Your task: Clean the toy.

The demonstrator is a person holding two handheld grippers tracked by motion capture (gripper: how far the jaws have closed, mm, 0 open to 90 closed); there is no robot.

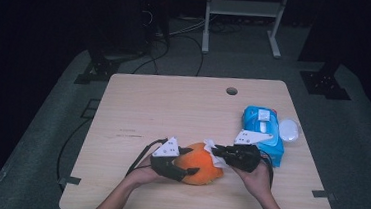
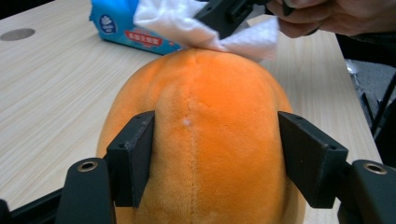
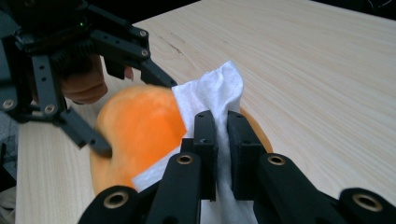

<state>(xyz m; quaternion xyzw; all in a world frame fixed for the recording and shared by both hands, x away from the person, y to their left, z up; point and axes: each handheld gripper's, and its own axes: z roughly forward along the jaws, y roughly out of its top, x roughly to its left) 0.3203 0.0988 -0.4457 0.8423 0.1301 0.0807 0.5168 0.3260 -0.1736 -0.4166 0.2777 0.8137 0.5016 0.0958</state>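
High view: the left hand-held gripper (image 1: 188, 172) clamps an orange plush (image 1: 203, 170) lying at the table's (image 1: 138, 101) near edge, while the right hand-held gripper (image 1: 216, 149), closed on a white wipe (image 1: 214, 148), touches its top. Wiping looks underway; next, likely a firm stroke across the fabric.

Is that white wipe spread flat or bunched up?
Bunched: the white wipe is crumpled between the right gripper's jaws, against the orange plush.
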